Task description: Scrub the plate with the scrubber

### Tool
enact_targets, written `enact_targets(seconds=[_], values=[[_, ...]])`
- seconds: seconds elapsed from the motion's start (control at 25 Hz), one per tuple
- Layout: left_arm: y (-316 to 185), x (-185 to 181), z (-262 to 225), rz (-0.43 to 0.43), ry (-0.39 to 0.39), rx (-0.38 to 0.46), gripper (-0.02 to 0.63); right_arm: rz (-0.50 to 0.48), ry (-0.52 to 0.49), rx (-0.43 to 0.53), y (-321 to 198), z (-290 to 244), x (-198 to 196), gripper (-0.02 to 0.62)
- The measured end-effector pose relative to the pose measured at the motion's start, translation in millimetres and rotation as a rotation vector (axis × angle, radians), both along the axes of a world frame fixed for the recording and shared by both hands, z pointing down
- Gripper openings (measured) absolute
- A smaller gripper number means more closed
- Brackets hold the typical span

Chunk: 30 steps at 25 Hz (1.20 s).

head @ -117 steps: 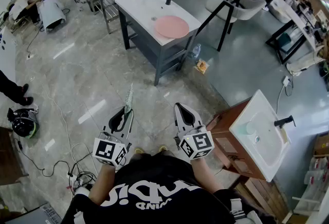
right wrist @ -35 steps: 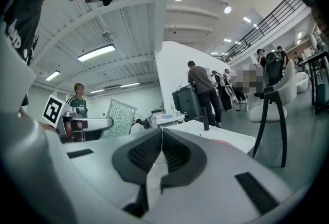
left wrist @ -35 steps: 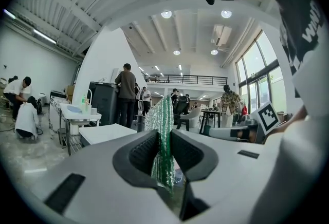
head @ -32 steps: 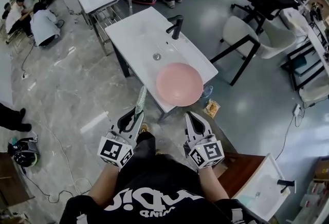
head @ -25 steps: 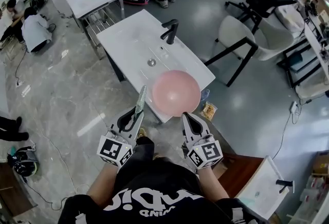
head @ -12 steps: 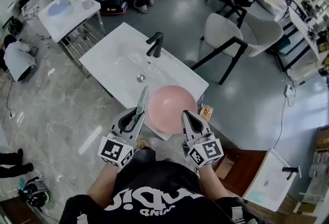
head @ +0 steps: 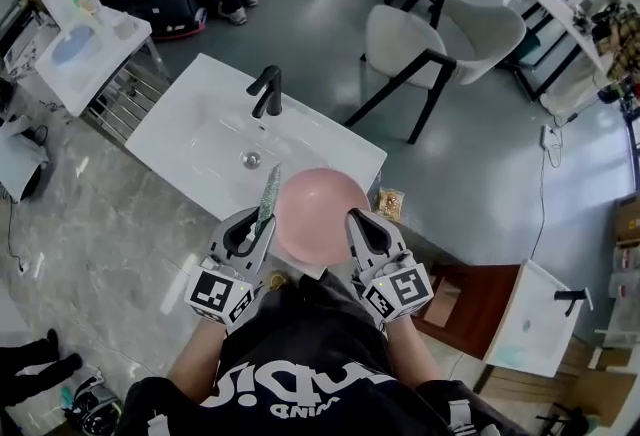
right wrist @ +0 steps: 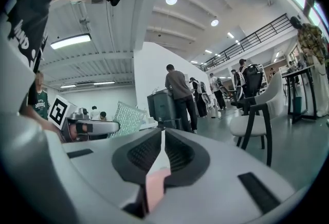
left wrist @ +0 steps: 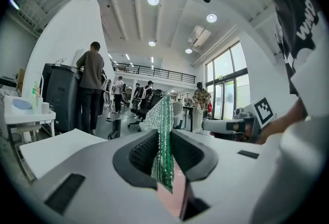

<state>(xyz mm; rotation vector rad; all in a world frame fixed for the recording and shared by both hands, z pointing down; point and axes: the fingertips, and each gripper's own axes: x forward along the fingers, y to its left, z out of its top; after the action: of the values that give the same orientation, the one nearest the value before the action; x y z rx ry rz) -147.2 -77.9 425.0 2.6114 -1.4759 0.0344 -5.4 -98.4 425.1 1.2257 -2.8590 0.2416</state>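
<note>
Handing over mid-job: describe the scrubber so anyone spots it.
Find the white sink counter with the pink plate at its near edge. Left of the plate, the left gripper clamps the scrubber: the only thin, glittery green sheet.

Plate (head: 320,214): round, plain pink, lying flat on the lower right corner of the white sink surface (head: 180,124), centre frame in the head view. Its lower rim reaches the surface edge.

Scrubber (head: 268,196): thin, flat, green with a glittery mesh. It is clamped edge-on and upright in the left gripper (head: 252,227) and juts beyond the tips, just left of the plate and apart from it.
</note>
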Motion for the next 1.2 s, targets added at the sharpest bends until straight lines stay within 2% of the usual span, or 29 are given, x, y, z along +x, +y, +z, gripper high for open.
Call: enact_targets(seconds=[0.08, 0.16, 0.28, 0.36, 0.64, 1.0, 1.2], values=[[-6, 5, 1, 0.011, -0.003, -0.004, 0.089, -0.009, 0.011, -0.010, -5, 3, 3, 0.032], [-12, 10, 1, 0.019, -0.002, -0.005, 0.089, -0.024, 0.020, -0.027, -9, 8, 5, 0.114], [-21, 16, 2, 0.027, -0.009, -0.005, 0.089, -0.030, 0.033, -0.052, -17, 14, 8, 0.200], [-26, 19, 2, 0.031, -0.011, -0.006, 0.089, -0.024, 0.060, -0.056, -23, 16, 11, 0.221], [-37, 32, 9, 0.060, -0.030, -0.018, 0.089, 0.016, 0.108, -0.139, -49, 50, 32, 0.221], [-46, 51, 20, 0.104, -0.045, -0.038, 0.089, 0.091, 0.164, -0.329, -77, 135, 67, 0.221], [-51, 57, 25, 0.122, -0.059, -0.051, 0.089, 0.082, 0.200, -0.439, -86, 175, 73, 0.218]])
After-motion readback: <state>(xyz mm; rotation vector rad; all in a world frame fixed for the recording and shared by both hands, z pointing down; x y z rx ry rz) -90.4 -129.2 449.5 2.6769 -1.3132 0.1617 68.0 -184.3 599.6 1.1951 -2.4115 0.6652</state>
